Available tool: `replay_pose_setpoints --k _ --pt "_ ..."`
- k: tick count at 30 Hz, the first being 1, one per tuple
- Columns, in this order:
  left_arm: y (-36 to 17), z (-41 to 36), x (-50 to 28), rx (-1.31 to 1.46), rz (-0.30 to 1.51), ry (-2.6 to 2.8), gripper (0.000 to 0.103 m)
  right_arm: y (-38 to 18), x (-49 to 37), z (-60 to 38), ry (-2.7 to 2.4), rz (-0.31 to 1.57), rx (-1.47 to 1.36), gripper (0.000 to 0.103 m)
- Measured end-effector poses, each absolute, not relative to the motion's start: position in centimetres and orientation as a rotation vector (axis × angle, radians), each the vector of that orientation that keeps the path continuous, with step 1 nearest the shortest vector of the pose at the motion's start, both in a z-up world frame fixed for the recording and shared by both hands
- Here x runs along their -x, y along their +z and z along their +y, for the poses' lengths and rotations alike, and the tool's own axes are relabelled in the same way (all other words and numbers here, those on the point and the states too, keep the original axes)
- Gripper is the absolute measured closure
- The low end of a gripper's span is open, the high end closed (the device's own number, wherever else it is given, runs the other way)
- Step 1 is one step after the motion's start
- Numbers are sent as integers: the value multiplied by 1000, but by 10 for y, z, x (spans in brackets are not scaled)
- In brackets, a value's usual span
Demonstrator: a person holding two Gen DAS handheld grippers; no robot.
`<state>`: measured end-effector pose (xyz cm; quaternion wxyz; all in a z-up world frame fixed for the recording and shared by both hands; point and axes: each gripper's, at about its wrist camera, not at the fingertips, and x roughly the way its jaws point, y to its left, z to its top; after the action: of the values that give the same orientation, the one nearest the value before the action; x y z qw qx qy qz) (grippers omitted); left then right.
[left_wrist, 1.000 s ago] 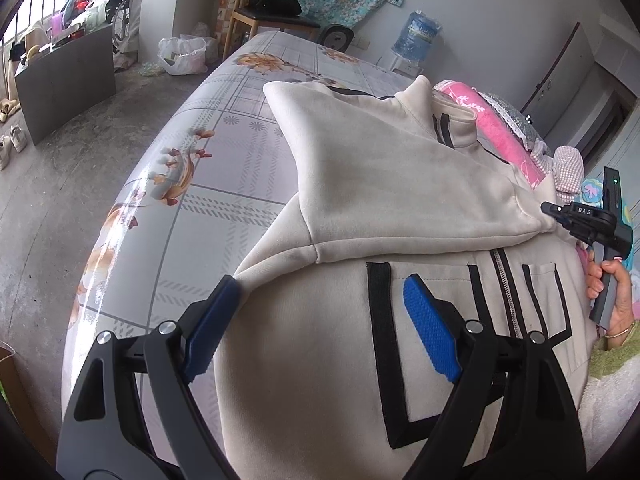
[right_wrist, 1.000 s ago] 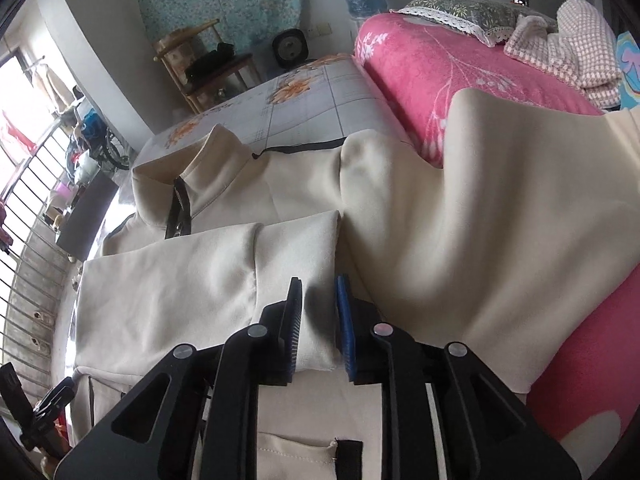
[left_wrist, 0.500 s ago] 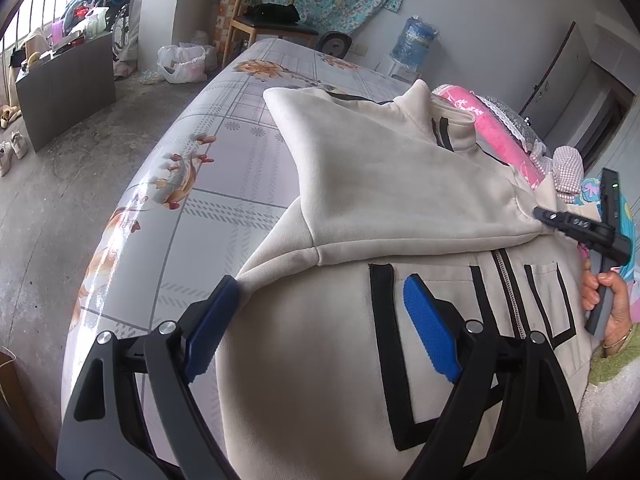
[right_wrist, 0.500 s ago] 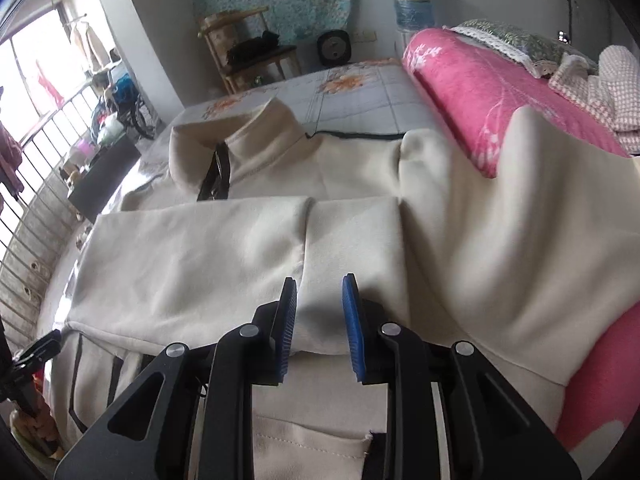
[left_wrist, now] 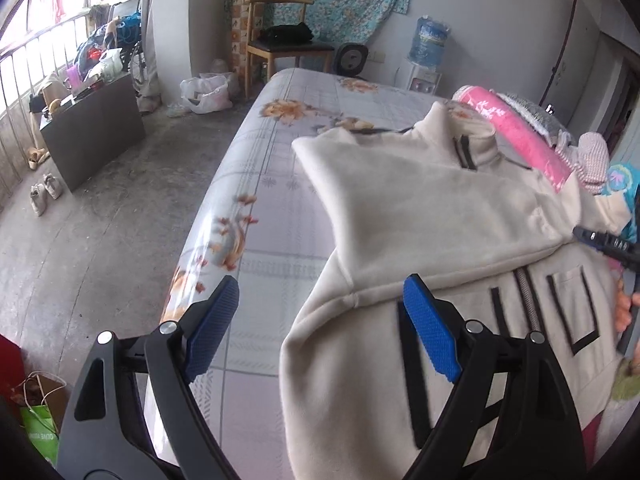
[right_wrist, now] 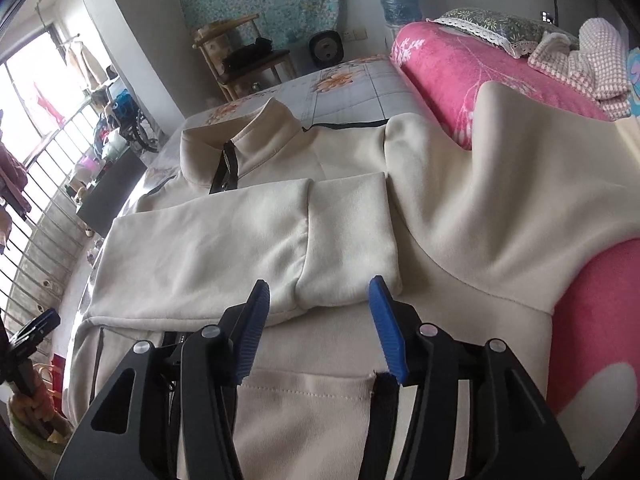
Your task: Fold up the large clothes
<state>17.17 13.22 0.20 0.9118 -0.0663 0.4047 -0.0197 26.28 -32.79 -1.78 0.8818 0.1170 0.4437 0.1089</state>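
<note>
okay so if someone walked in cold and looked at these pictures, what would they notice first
A big cream jacket with black trim lies spread over the flowered bed, one sleeve already folded across its chest. Along the bed's far side lies a bright pink blanket, partly under the jacket's other sleeve. Blue-padded grippers frame each view: the left gripper wide open, the right gripper opening with nothing held.

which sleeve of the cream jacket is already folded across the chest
The left-hand sleeve in the right wrist view: it lies flat across the chest, cuff before the right gripper. The other sleeve drapes over the pink blanket.
</note>
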Motion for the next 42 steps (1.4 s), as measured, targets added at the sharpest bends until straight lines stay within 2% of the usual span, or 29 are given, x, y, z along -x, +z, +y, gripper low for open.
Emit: replay_pose_setpoints --k 5,10,20,27,32,42 --pt "26 109 -200 120 822 -132 22 -9 -264 -325 233 902 -226 52" --pt "25 82 -251 108 834 -185 22 -10 -296 -306 254 903 -203 52" --pt "-47 81 -362 66 1024 2 22 -48 -347 -288 235 932 -114 52" --pt "-28 101 -346 135 975 3 22 -30 -334 -310 134 917 -149 52" --pt "0 75 -312 75 938 -57 22 -8 -306 -292 194 876 -94 52" --pt "-51 3 -271 -60 1040 -110 22 -42 -288 -238 144 971 161 49"
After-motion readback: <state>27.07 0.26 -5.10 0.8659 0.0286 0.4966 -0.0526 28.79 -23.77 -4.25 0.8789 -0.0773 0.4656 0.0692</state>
